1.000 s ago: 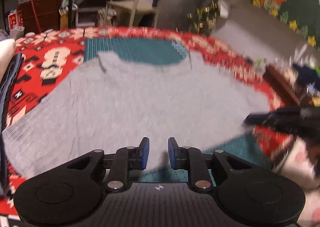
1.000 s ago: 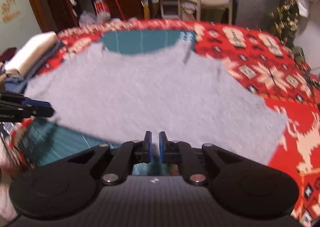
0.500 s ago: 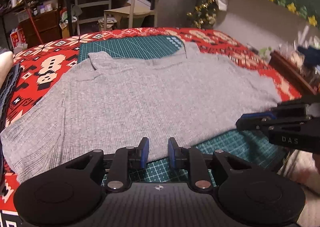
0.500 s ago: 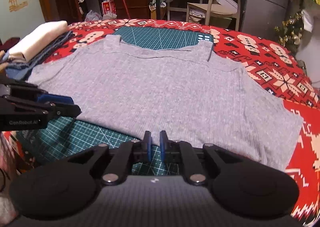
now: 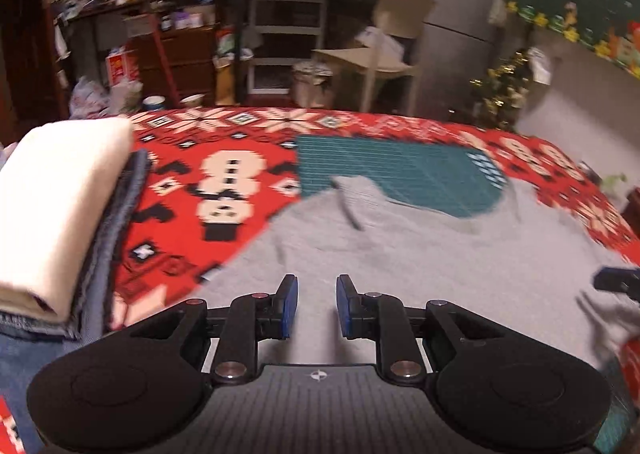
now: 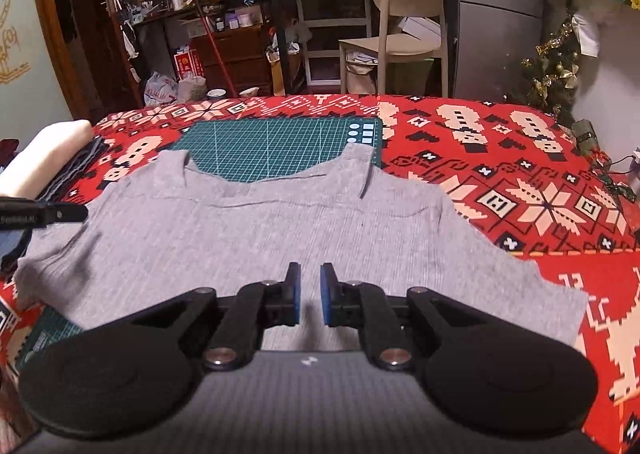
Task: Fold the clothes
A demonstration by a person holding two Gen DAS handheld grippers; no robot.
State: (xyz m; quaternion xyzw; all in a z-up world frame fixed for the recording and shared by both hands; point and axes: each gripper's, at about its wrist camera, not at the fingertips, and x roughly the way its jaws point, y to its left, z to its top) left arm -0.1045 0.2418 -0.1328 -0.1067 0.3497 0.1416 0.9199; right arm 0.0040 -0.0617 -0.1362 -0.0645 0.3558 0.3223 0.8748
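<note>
Now a grey ribbed knit top (image 6: 256, 238) lies flat on the worktop's green gridded cutting mat (image 6: 276, 145); over it, left gripper (image 5: 317, 306) and right gripper (image 6: 310, 294) hover, jaws narrowly parted, empty.

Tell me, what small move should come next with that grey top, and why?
Probably lower each tool, left tool and right tool, to a side edge of the grey top and pinch it. The top lies spread flat, unfolded, and neither tool holds any cloth.
</note>
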